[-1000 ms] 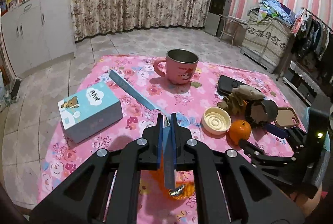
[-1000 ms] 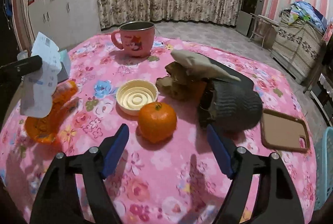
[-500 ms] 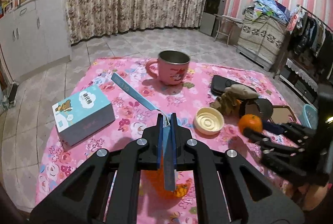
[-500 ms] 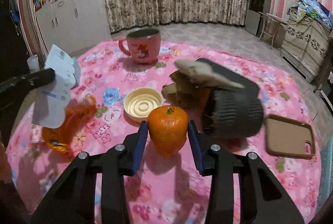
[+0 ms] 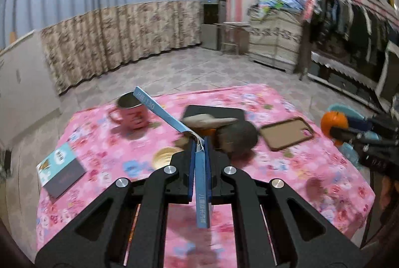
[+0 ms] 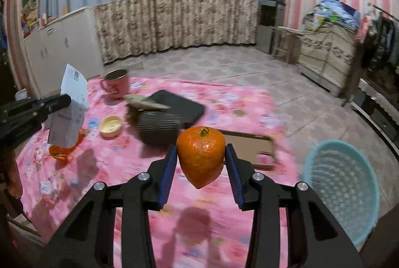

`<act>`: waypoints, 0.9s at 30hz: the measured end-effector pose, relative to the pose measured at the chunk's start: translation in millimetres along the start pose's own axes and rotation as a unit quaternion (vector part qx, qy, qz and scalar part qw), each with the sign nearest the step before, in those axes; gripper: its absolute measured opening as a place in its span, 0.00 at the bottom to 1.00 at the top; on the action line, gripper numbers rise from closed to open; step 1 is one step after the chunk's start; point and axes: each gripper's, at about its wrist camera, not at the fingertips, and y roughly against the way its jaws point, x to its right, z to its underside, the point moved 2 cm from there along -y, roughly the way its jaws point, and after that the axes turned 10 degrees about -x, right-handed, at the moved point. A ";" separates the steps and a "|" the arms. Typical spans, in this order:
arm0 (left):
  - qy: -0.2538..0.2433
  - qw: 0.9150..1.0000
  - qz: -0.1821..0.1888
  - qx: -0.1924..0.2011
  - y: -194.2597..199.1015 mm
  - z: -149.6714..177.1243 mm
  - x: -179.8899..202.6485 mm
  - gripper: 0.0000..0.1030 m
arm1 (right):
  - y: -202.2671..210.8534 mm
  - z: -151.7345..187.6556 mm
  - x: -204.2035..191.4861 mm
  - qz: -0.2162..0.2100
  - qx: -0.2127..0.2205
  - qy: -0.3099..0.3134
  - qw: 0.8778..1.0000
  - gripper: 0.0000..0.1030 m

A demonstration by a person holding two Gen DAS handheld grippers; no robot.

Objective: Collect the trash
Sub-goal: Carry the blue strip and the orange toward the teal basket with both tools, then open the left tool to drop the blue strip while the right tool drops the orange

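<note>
Gaping blue basket (image 6: 341, 190) beside the table, nothing visible inside.

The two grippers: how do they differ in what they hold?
The left gripper is shut on a thin blue paper strip; the right gripper is shut on a round orange. The strip lets the left jaws nearly meet; the orange keeps the right jaws wide apart. Both loads are lifted off the pink tablecloth.

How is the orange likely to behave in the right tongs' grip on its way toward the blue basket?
The orange, clamped between the right tongs, bulges to a point below, so it is probably soft and bruises easily. Being round, it would likely roll if set on the tablecloth, not in the blue basket.
</note>
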 end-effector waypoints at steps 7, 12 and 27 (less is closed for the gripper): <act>-0.041 0.998 0.050 -0.001 -11.4 -10.4 87.5 0.06 | 19.6 28.1 81.9 0.048 0.001 -0.056 0.997 0.39; -0.061 0.994 0.086 -0.006 -29.8 -14.3 147.8 0.06 | 23.1 46.6 133.8 0.078 -0.001 -0.098 0.992 0.39; -0.091 0.978 0.184 -0.020 -73.7 -37.9 273.2 0.06 | 17.8 68.1 226.0 0.127 0.004 -0.172 0.977 0.39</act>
